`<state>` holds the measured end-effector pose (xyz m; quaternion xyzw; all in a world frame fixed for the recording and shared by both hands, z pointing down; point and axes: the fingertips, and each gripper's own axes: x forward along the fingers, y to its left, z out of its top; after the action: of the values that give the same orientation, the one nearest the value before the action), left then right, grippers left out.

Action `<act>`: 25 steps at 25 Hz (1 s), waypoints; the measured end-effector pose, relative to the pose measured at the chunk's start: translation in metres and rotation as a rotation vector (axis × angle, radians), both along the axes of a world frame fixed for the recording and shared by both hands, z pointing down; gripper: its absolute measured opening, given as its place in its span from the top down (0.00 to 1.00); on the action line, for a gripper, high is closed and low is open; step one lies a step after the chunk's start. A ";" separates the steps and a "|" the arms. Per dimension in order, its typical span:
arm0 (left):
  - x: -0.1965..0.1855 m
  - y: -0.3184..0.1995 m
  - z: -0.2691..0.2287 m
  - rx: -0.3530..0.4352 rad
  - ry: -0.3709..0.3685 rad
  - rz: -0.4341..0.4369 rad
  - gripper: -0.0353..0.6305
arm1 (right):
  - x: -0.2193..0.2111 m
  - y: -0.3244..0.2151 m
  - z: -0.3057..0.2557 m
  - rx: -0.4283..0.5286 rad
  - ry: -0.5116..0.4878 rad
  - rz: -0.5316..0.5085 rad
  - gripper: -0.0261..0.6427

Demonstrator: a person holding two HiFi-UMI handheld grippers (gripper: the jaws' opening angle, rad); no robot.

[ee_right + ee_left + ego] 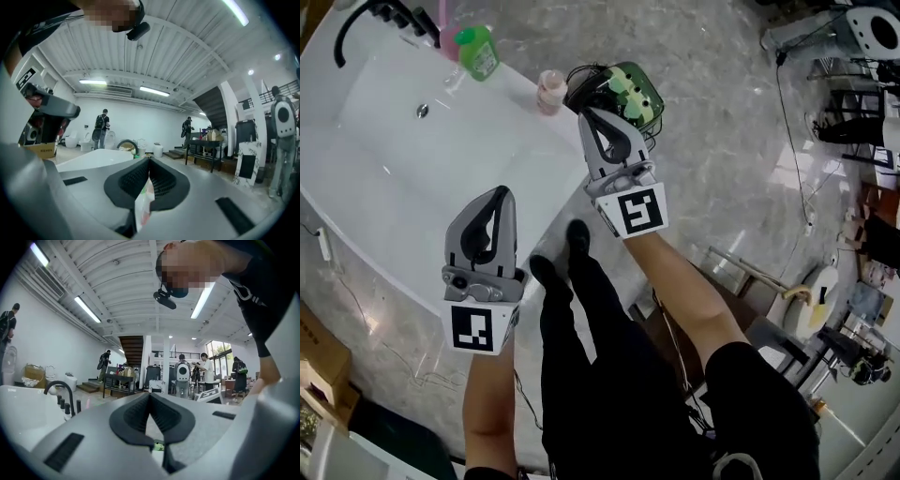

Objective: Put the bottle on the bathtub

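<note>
Head view: the white bathtub (412, 178) fills the picture from 9 to 12 o'clock, with a black faucet (352, 28) at its far end, at 11 o'clock. A small peach bottle (551, 91) stands upright on the tub's rim, at 10 o'clock from the right gripper (591, 117) and just beside its tips, apart from them. A green bottle (478, 52) stands further along the same rim at 11 o'clock from the peach one, with a pink bottle (448, 36) just beside it towards the faucet. A black wire basket (630, 89) holding green items is at 1 o'clock from the right gripper's tips, very near them. The right gripper is clenched. Its own view shows the two jaws meeting at the tip, and the head view shows nothing carried. The left gripper (500, 195) is over the tub's near rim, at 7 o'clock from the right one and well apart from the bottles. It is clenched as well, jaws meeting at the tip and empty. Both grippers point out level.
</note>
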<state>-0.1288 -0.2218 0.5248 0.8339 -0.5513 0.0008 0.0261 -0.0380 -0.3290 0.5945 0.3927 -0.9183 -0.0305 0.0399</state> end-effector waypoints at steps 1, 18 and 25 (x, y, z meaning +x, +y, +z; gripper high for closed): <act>0.003 0.003 -0.014 0.007 -0.004 0.005 0.94 | 0.003 0.006 -0.021 0.015 -0.008 0.001 0.95; 0.001 0.094 -0.203 -0.017 -0.114 -0.014 0.94 | 0.057 0.146 -0.293 -0.032 -0.119 0.093 0.95; 0.024 0.119 -0.247 -0.003 -0.119 -0.050 0.94 | 0.088 0.198 -0.339 0.031 -0.056 0.194 0.95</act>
<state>-0.1051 -0.1026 0.2775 0.8182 -0.5727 0.0504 -0.0056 0.0497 -0.1311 0.2554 0.4808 -0.8762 -0.0298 0.0108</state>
